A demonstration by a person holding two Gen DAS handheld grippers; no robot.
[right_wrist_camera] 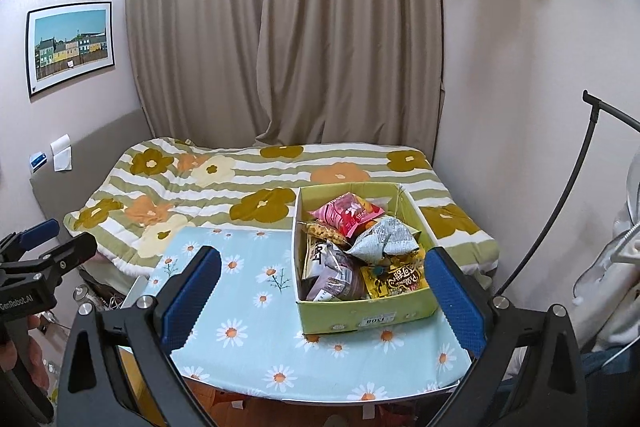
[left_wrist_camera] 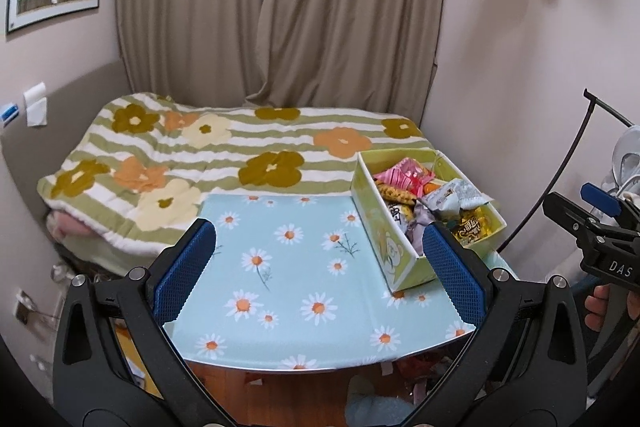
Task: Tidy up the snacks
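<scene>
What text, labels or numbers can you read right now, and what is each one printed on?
"DAS": on the right gripper body, cut off at the frame edge.
"GenRobot.AI": on the left gripper body.
"1500": upside down, on a sticker on the front wall of the green snack box.
Snack wrappers in the box carry print, too small and warped to read reliably.

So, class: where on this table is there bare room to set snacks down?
The daisy tablecloth is bare left of the green box, from the bed side to the near edge. Only a narrow strip lies before the box. The box itself is crammed with snack packets.
</scene>
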